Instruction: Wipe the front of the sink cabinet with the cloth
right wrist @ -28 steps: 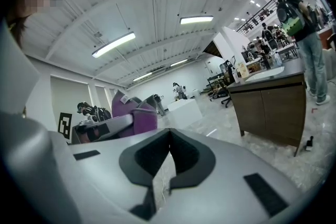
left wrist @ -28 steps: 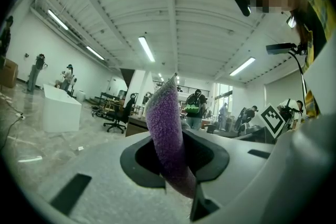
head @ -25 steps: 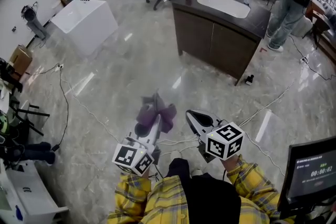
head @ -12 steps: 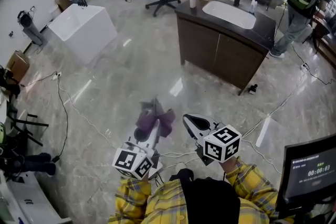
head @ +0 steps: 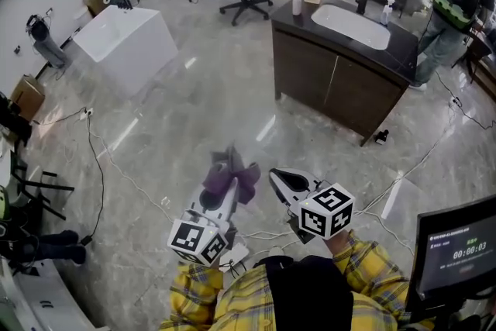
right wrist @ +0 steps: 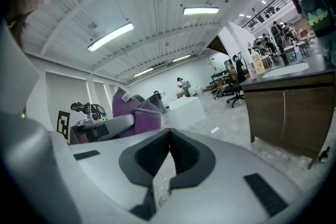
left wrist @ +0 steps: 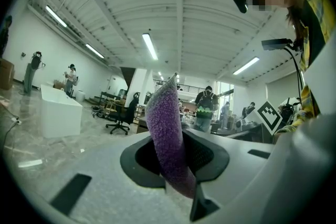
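No wiping has begun, by the look of it. The left gripper [head: 223,181] has its fingers clenched on the purple cloth [head: 232,174], held up above the floor. The right gripper [head: 284,181] carries nothing, its fingers pressed together. The sink cabinet [head: 333,85] stands well apart ahead, so the approach and the whole wipe remain. In the left gripper view the cloth hides much of the cabinet, and any dirt on its doors is too small to tell.

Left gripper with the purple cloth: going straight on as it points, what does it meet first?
Likely the sink cabinet, near its left end, after crossing the floor. The left gripper is well short of it, and depth is unclear.
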Motion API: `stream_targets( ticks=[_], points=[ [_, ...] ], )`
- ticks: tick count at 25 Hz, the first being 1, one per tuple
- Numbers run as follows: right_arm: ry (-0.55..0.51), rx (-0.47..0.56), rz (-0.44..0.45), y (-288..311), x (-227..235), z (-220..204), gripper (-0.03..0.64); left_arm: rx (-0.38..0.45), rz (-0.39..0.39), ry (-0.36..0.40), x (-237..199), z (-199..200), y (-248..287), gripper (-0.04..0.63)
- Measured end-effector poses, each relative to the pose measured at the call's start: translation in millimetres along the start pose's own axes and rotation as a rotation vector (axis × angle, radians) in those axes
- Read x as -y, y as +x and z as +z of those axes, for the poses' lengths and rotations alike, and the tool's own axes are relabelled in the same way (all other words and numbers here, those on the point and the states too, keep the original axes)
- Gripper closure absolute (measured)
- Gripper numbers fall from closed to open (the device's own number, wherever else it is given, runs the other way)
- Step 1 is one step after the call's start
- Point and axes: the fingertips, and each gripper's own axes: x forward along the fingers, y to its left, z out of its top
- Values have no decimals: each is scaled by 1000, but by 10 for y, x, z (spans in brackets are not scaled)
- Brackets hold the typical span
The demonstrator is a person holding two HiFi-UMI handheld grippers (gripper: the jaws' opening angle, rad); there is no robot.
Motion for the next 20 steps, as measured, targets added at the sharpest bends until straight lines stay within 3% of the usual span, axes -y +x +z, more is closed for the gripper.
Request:
stream_targets(
  ticks=[9, 20],
  points=[
    [-2, -27, -4, 257, 1, -110, 612, -15, 1, -9, -231, -114, 17, 520],
    [-26, -34, 25, 700, 202, 115, 612, -7, 38, 0, -637, -14, 310, 520]
  ],
)
